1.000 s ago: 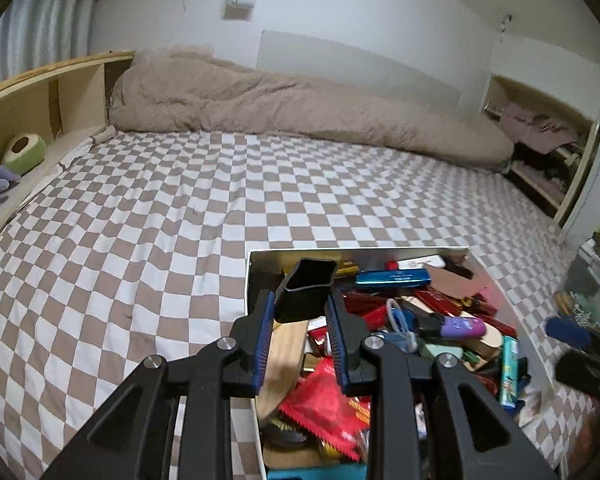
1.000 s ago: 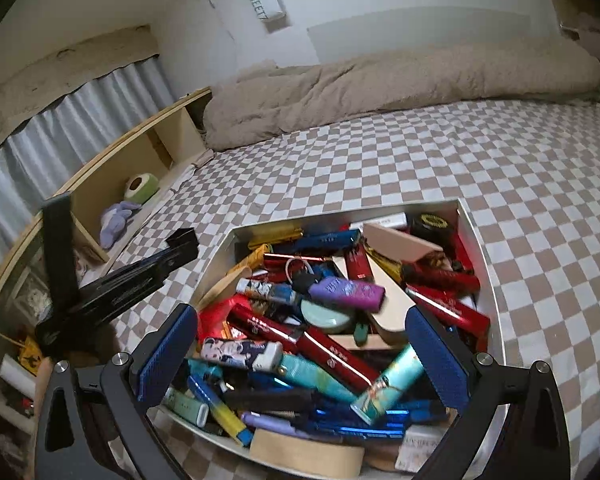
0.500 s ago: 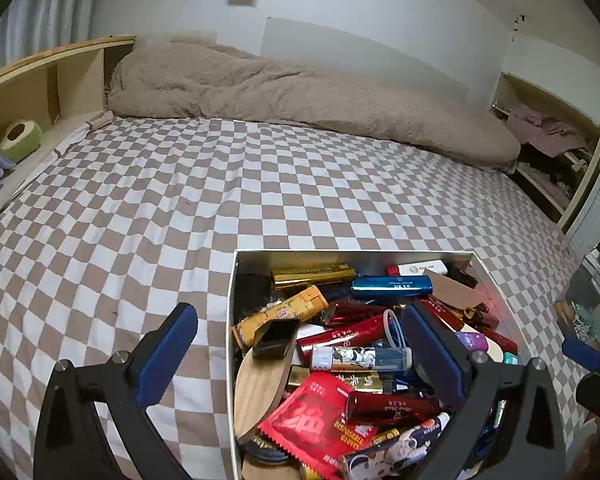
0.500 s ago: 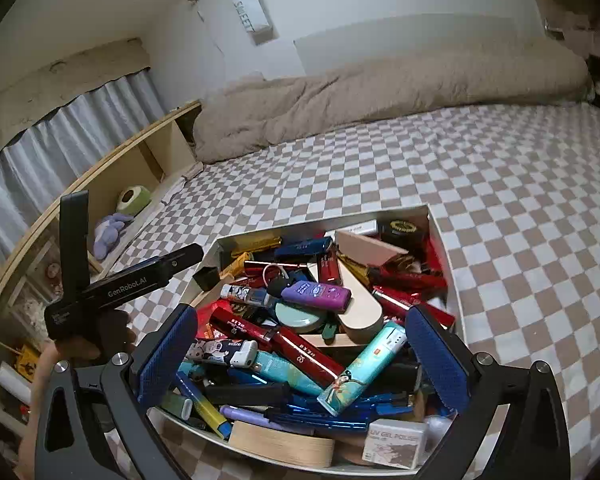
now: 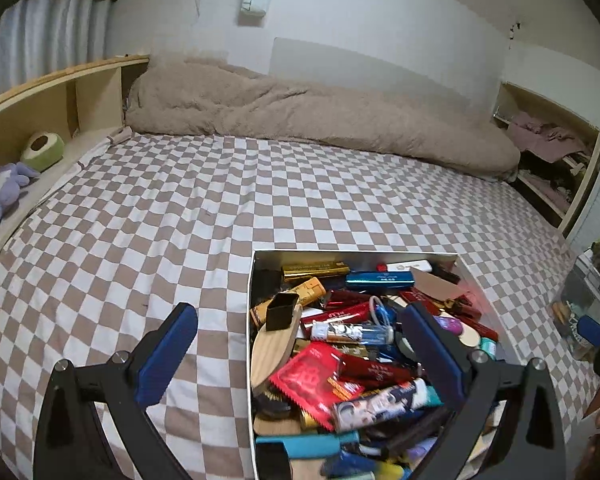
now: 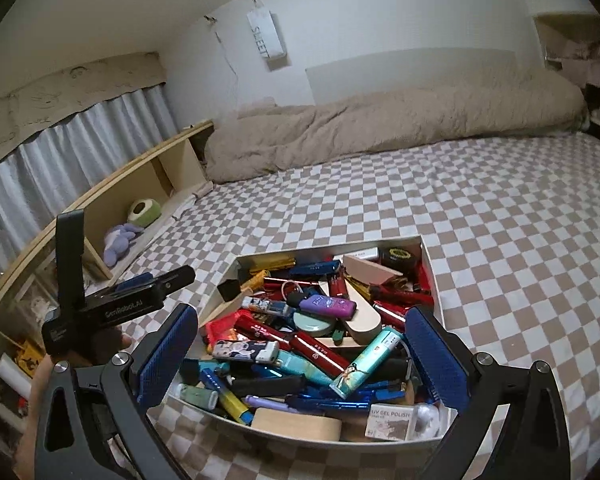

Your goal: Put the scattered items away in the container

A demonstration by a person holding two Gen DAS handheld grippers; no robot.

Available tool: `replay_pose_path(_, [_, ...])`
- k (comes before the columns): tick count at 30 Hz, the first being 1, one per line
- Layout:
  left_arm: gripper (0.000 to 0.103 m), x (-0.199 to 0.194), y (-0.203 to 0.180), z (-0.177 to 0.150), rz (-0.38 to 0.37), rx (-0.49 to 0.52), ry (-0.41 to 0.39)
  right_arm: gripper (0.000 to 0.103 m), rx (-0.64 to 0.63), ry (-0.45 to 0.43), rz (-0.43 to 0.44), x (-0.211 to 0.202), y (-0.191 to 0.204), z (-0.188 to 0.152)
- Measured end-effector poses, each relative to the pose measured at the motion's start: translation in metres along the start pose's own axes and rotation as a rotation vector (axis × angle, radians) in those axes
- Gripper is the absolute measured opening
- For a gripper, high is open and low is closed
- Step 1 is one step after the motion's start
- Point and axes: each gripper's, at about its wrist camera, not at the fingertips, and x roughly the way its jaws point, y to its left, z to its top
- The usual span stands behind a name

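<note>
Both claws are seen spread wide, nothing gripped: the left claw [image 5: 300,344] has just been opening, with nothing between its jaws, and the right claw [image 6: 300,354] is held over the near end of the box [image 6: 430,258]. A black cap [image 5: 282,312] is found inside the box at its left wall, lying on a wooden paddle [image 5: 272,348] among packed tubes and pens. The box is set on the checked bed [image 5: 140,240], with a beige duvet [image 5: 300,120] heaped beyond it.
</note>
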Motion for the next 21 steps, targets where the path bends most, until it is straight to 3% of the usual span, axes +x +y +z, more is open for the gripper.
replay_pose_path(21, [0.103,-0.120,-0.046,-0.054,-0.031,0.087,-0.089,0.103,-0.154,-0.088,-0.073,-0.091,0.036,-0.031])
